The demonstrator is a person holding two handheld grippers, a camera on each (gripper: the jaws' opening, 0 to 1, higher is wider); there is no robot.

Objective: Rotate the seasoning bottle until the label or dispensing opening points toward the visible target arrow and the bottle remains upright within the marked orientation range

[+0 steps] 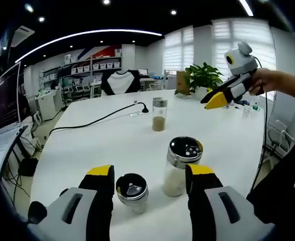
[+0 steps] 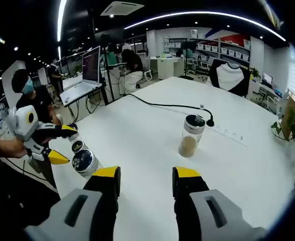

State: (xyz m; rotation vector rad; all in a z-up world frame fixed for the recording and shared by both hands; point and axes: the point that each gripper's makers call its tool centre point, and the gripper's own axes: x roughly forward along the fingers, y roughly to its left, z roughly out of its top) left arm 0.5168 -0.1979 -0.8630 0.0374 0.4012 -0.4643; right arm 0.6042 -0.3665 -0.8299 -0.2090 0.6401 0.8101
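Three seasoning bottles stand upright on the white table (image 1: 87,145). A small jar with a black cap (image 1: 132,189) sits between the tips of my left gripper (image 1: 151,175), which is open and not touching it. A taller shaker with white grains (image 1: 181,164) stands just inside the right jaw. Farther off is a glass bottle with brown powder (image 1: 159,114) (image 2: 191,134). My right gripper (image 2: 147,174) is open with nothing in it and points at the brown bottle. It hangs above the table's far right (image 1: 215,102). From the right gripper view, the left gripper (image 2: 63,143) straddles the small jar (image 2: 78,146) beside the shaker (image 2: 85,161).
A black cable (image 1: 100,119) (image 2: 167,106) runs across the table to a plug near the brown bottle. A potted plant (image 1: 203,76) stands at the table's far edge. A laptop (image 2: 87,75) sits on a nearby desk, and a person (image 2: 29,95) stands beyond the table.
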